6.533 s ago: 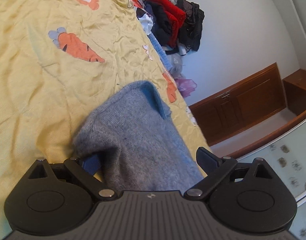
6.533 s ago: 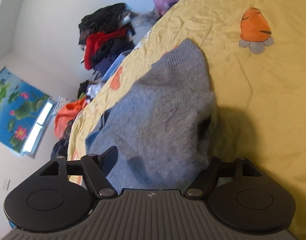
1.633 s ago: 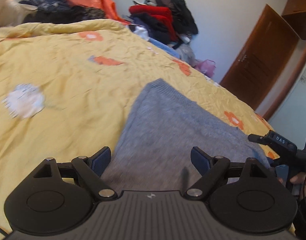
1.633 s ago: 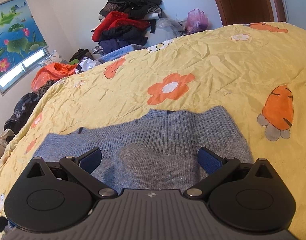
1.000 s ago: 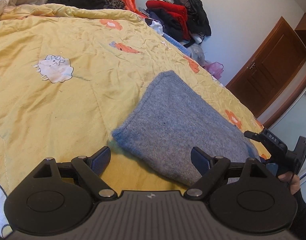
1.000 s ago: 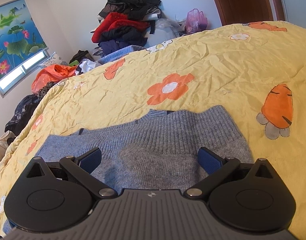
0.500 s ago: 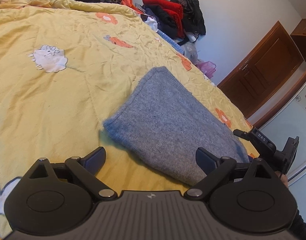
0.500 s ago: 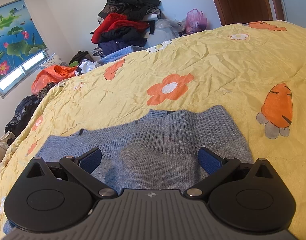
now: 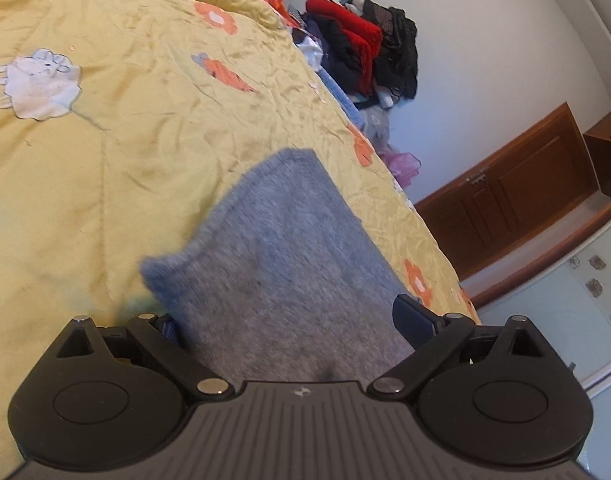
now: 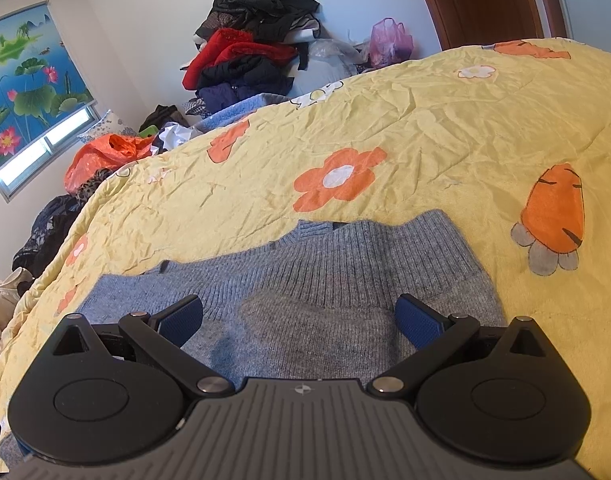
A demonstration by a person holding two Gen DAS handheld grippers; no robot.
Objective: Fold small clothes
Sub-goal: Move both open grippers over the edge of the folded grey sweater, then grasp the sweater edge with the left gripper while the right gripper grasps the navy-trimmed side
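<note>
sweater [image 9: 289, 264] runs lengthwise ahead between our wide-spread, empty left gripper [image 9: 293, 320] fingers; our right gripper [image 10: 299, 318] hangs equally wide and empty over it.

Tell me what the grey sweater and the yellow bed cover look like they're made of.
Grey sweater: looks like a soft knit, maybe wool or a blend; ribbed rows at the hem, fuzzy nap.
Yellow bed cover: looks like thin woven cotton or similar, matte; fine creases all over, printed flowers and carrots.
</note>
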